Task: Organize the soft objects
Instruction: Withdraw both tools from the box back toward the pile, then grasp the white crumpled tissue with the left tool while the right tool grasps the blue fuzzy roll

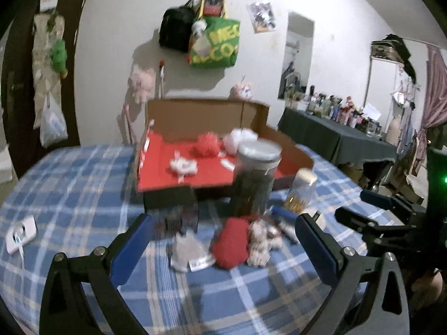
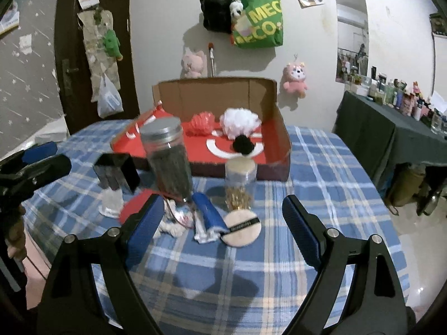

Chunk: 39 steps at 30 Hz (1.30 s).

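Note:
My left gripper [image 1: 223, 251] is open just above the blue checked cloth. A red soft piece [image 1: 232, 243], a fluffy white-pink piece [image 1: 259, 243] and a grey pouch [image 1: 187, 251] lie between its fingers, untouched. My right gripper [image 2: 223, 231] is open too, with a round beige powder puff [image 2: 241, 230] and a blue tube [image 2: 208, 212] lying ahead between its fingers. Behind them stands an open cardboard box [image 2: 279, 139] with a red floor. It holds a red pompom [image 2: 199, 122], a white puff [image 2: 240, 124] and a black pompom [image 2: 244, 143].
A tall jar with dark contents [image 2: 167, 159], a small jar of gold bits [image 2: 240, 184] and a black holder [image 2: 116, 173] stand between the grippers and the box. A white flat device [image 1: 21, 233] lies at the table's left. A dark side table [image 2: 391, 128] with bottles is at the right.

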Motion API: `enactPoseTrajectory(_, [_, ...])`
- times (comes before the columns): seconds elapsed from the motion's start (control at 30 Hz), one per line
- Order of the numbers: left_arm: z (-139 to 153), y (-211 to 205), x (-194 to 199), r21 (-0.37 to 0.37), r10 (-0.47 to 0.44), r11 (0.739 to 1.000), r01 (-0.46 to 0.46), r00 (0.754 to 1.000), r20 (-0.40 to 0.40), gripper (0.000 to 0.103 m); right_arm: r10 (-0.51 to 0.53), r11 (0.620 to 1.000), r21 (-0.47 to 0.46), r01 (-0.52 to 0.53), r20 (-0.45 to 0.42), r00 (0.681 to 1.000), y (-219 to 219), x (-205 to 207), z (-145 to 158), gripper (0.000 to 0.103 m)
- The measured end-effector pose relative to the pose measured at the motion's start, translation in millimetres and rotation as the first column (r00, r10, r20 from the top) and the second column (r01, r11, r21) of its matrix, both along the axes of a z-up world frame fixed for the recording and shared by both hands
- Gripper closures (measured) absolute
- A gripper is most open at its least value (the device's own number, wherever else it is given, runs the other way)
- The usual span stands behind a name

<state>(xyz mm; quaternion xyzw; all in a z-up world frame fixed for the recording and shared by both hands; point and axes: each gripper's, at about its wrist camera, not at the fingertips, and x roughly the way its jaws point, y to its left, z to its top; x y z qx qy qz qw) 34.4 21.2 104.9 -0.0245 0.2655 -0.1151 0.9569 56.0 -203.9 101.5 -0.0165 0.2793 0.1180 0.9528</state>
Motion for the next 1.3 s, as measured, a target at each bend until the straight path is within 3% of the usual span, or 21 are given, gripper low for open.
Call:
enactPoseTrajectory(0.27, [-46.9,11.7,17.0,-0.015,0.033,0.999,-0.036,0.990,-0.134,0.000,-0.003,1.000,-0.030,0.002,-0.058,0.998,6.7,7.9,-36.0,0.016])
enactPoseTrajectory(0.63, [-64.6,28.1,37.6,0.010,0.090,0.996,-0.090,0.972,-0.218,0.000,0.002,1.000,-0.004,-0.003,-0.114,0.993,5.0,28.0,-51.5,0.016])
enactPoseTrajectory(0.83, [-70.5,33.9,49.6,0.025,0.094,0.996,-0.090,0.963,-0.254,0.008,0.018,1.000,0.013,-0.016,-0.154,0.988,7.0,45.2,-55.5,0.017])
enactPoseTrajectory(0.93, [-72.4,34.9,56.7,0.034,0.090,0.996,-0.084,0.958,-0.271,0.013,0.039,0.999,0.013,-0.037,-0.164,0.986,11.5,52.0,-55.8,0.022])
enactPoseTrajectory(1.13, [-74.6,33.9,65.0,0.039,0.070,0.997,-0.062,0.955,-0.288,0.034,0.076,0.997,0.019,-0.074,-0.203,0.976,17.8,65.9,-59.2,0.049])
enactPoseTrajectory(1.2, [-74.6,33.6,65.5,0.025,0.042,0.999,-0.036,0.956,-0.290,0.047,0.088,0.996,0.030,-0.084,-0.224,0.971,17.9,69.2,-62.4,0.057])
enactPoseTrajectory(1.27, [-74.1,33.3,64.8,-0.002,0.003,1.000,-0.004,0.956,-0.293,0.071,0.103,0.994,0.047,-0.095,-0.232,0.967,16.6,69.6,-64.2,0.073])
enactPoseTrajectory(1.3, [-73.5,33.0,64.8,-0.015,-0.013,1.000,0.009,0.955,-0.296,0.077,0.113,0.993,0.059,-0.102,-0.234,0.966,15.5,69.0,-64.4,0.073])
